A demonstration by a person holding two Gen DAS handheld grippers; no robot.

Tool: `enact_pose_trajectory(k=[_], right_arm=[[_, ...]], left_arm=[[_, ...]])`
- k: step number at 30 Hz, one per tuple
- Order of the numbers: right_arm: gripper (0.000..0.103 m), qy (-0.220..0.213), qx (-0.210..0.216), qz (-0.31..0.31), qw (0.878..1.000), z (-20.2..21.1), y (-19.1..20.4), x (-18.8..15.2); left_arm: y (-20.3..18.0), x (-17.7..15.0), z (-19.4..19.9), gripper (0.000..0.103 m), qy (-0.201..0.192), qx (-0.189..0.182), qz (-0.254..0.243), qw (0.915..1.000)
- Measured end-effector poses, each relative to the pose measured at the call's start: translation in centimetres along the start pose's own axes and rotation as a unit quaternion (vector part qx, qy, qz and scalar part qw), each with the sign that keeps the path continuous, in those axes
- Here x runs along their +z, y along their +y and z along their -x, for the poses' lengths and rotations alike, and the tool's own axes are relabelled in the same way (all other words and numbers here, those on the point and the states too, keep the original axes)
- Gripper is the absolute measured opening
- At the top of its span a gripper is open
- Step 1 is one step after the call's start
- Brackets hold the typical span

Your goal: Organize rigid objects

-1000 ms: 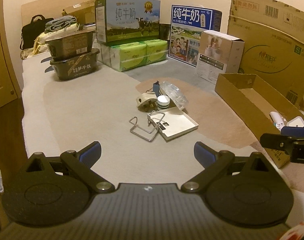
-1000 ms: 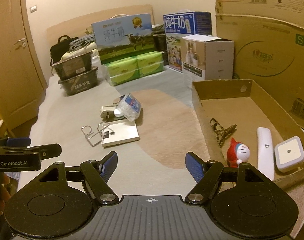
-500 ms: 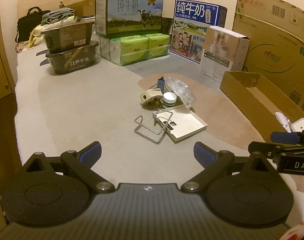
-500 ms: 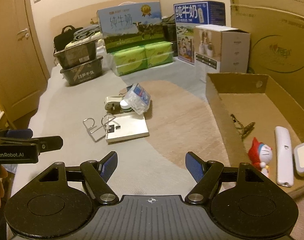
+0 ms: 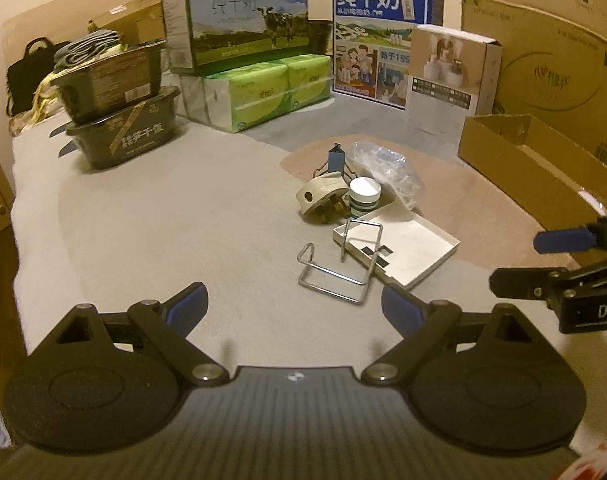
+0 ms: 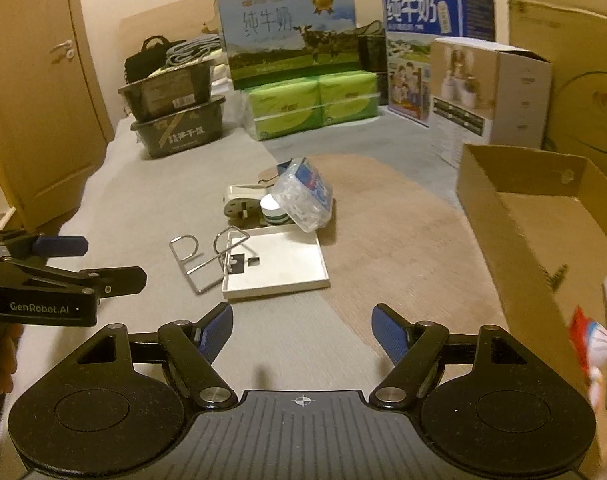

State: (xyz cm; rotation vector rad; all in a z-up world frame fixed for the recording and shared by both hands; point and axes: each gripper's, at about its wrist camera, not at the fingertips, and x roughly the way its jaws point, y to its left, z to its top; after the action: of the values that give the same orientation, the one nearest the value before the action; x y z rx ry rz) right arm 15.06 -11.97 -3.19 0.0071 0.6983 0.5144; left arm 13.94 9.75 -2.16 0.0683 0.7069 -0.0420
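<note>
Two hand-held grippers, left and right, hovering low over a grey bed cover, each with blue-padded fingers spread wide apart and gripping nothing. Just ahead, clustered mid-cover: bent silver wire rack leaning on a shallow white square tray, small white round jar, cream plug adapter, clear plastic packet. To the right, open brown cardboard box, apart from the cluster.
</note>
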Motion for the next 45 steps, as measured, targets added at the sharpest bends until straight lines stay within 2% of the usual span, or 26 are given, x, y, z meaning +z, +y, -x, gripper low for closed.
enact_pose_trajectory(k=[3,9,13,24,26,27,35,39,41,43,45], right_arm=[[0.087,0.003,0.009,0.007,1.0,-1.7,0.2,0.3],[0.091,0.014,0.016,0.021,1.0,-4.8,0.5,0.7],[0.095,0.017,0.016,0.03,0.999,-6.5,0.6,1.0],[0.097,0.028,0.012,0.063,0.998,-9.1,1.0,1.0],[0.094,0.027,0.01,0.066,0.997,-9.0,1.0,0.9],[0.087,0.025,0.011,0.068,0.997,-8.9,1.0,0.9],[0.087,0.027,-0.019,0.065,0.997,-6.1,-1.2,-0.5],[0.087,0.025,-0.041,0.051,0.998,-4.2,-3.0,-1.8],[0.087,0.025,-0.048,0.043,0.998,-3.5,-3.6,-2.3],[0.087,0.024,-0.05,0.033,0.998,-2.9,-4.0,-2.6],[0.087,0.023,-0.052,0.031,0.998,-2.5,-4.2,-2.9]], left_arm=[[0.3,0.1,-1.1,0.093,0.004,-0.007,-0.012,0.9999],[1.0,0.2,-3.0,0.093,0.007,-0.027,-0.02,0.9994],[1.6,0.2,-3.6,0.092,0.007,-0.04,-0.009,0.9992],[2.1,0.0,-4.0,0.092,-0.003,-0.055,-0.013,0.9984],[2.0,-0.1,-3.9,0.092,-0.003,-0.057,-0.016,0.9982],[1.9,-0.1,-3.9,0.092,-0.004,-0.059,-0.017,0.9981],[-0.1,0.4,-4.9,0.092,-0.004,-0.073,-0.057,0.9957],[-0.9,0.7,-6.1,0.092,-0.003,-0.072,-0.054,0.9959],[-1.0,0.8,-6.8,0.086,-0.001,-0.072,-0.048,0.9963],[-1.3,0.9,-7.4,0.074,0.004,-0.069,-0.043,0.9967],[-1.5,1.0,-7.7,0.066,0.009,-0.067,-0.039,0.997]])
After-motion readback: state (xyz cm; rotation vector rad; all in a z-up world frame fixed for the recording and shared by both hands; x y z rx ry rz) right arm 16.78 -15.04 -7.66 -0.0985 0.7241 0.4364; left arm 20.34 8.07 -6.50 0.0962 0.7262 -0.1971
